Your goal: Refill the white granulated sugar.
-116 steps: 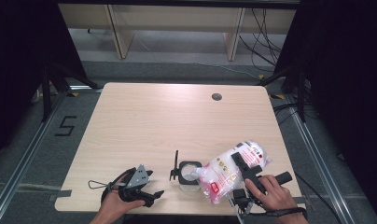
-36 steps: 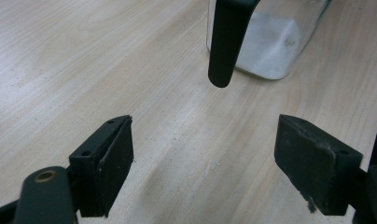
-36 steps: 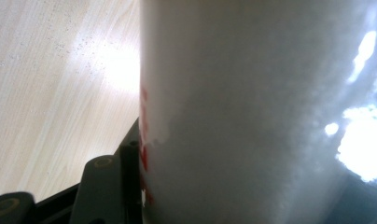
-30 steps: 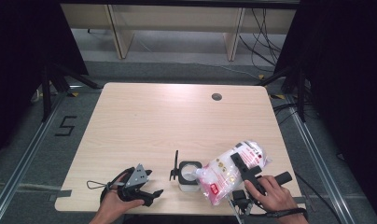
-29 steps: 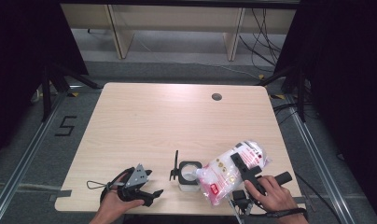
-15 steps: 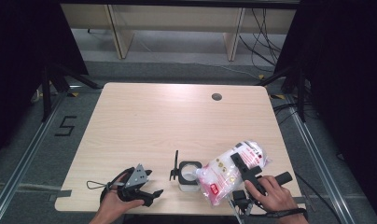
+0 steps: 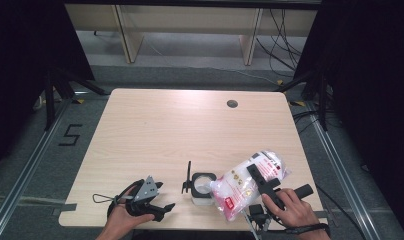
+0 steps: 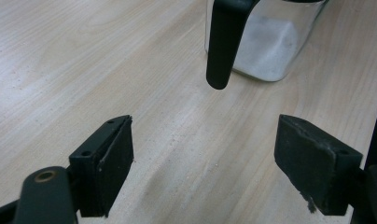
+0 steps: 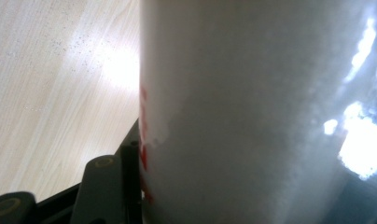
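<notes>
Pale wooden table (image 7: 155, 135) on grey floor (image 7: 190, 65).

Table (image 7: 155, 135): pale wood-grain laminate, smooth, slight sheen. Jar (image 8: 266, 42), upper centre of the left gripper view: clear glossy glass, smooth black plastic handle. Bag (image 7: 247, 182), lower right of the high view: shiny crinkled clear plastic film; fingers (image 8: 107, 163) matt black.

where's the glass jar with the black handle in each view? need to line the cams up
High view: glass jar near the table's front edge, between the left gripper and the plastic bag.
Left gripper view: jar at top, beyond the open jaws, handle hanging towards them.
Right gripper view: no jar to be made out; the bag sits against the jaw.
Shared landmark: the pale wood tabletop.
</notes>
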The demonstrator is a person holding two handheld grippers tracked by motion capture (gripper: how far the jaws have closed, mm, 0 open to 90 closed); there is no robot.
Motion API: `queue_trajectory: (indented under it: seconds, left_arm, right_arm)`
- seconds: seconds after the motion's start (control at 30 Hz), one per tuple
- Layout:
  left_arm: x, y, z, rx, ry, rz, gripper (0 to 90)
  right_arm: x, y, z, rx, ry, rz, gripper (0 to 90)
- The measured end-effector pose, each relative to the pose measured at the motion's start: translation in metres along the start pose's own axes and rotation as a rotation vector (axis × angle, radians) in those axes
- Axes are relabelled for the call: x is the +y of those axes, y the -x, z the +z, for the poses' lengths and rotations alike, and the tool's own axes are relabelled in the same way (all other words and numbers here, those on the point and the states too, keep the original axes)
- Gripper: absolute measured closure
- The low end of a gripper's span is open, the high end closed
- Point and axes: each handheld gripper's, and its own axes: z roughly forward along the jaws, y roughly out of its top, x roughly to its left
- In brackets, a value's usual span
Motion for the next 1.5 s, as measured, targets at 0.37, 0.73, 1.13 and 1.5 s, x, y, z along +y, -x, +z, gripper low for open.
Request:
queue_trajectory:
  seconds: [0.37, 0.73, 1.13, 1.5]
  left_arm:
    - [0.0, 0.0001, -0.0001, 0.006, -0.006, 0.006, 19.3]
    - [0.0001, 0.0011, -0.0005, 0.008, 0.003, -0.001, 19.4]
    - [0.0008, -0.001, -0.0013, 0.007, 0.0, 0.033, 19.4]
    - [0.0001, 0.0014, -0.0007, 0.012, 0.003, -0.006, 19.4]
  right_arm:
    - [-0.0014, -0.0052, 0.0014, 0.011, -0.001, 0.041, 44.2]
    - [-0.0002, -0.0024, 0.0007, 0.001, 0.001, 0.007, 44.3]
    - [-0.0011, -0.0023, 0.0016, -0.009, 0.016, 0.01, 44.4]
    - [-0.0027, -0.0022, 0.0, -0.004, 0.004, 0.007, 44.4]
